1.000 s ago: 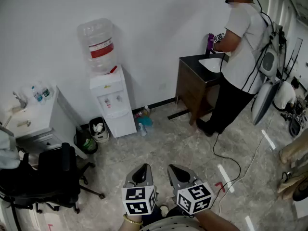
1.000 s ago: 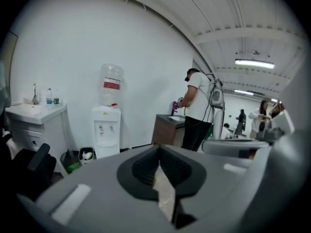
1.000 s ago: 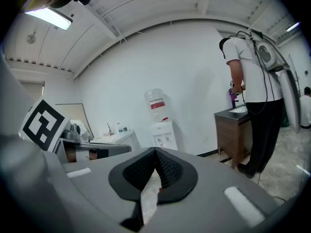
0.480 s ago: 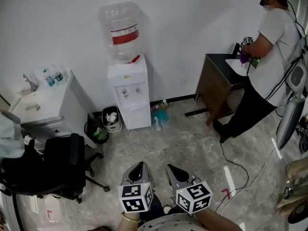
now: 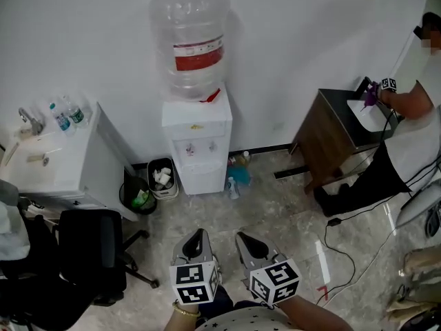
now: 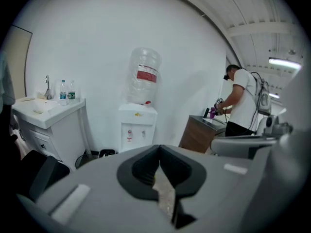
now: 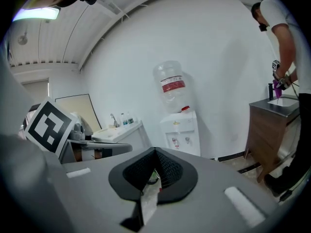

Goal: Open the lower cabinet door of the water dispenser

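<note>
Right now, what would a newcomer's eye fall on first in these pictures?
The white water dispenser with its large clear bottle stands against the back wall, centre. Low in front, the left gripper and right gripper sit side by side, shut and empty. A person stands far right.

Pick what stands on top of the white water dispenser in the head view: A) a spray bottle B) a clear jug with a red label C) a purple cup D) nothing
B: a clear jug with a red label band sits on top of the white water dispenser against the wall.
</note>
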{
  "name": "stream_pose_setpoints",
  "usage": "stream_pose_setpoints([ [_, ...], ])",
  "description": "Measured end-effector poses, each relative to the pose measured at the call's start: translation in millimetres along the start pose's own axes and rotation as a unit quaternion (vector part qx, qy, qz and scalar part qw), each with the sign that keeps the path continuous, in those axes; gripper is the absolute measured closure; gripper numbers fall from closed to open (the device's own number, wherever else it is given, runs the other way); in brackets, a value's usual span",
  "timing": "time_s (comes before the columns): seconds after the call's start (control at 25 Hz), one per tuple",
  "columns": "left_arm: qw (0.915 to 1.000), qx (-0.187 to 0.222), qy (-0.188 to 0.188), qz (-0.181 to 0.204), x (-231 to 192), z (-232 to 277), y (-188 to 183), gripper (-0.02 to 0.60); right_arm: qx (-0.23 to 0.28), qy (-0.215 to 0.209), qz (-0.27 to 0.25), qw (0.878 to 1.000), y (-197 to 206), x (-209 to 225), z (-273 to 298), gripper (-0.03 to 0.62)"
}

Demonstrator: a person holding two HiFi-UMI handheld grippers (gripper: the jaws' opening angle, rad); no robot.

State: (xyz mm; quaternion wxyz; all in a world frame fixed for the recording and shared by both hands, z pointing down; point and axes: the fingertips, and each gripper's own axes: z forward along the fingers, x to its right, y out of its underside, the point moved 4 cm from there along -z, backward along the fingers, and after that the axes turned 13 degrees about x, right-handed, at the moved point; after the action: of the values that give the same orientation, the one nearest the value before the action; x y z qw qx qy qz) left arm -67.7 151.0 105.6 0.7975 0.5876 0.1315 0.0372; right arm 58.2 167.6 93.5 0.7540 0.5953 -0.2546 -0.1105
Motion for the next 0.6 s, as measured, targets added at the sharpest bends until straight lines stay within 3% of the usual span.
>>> stream_pose_setpoints([
  [0.28,0.9992,-0.039,0.006,-0.006,-72.6,105.5,-0.2,0.574,-0.023,0.022,0.008,0.999,8.8,37.2,133.9,0.595],
  [0.6,0.9954,-0.094,0.006,-0.020,-106.9,204.0,67.9,0.574,-0.081,0.056,0.006,0.995,78.3,101.2,226.9,0.595],
])
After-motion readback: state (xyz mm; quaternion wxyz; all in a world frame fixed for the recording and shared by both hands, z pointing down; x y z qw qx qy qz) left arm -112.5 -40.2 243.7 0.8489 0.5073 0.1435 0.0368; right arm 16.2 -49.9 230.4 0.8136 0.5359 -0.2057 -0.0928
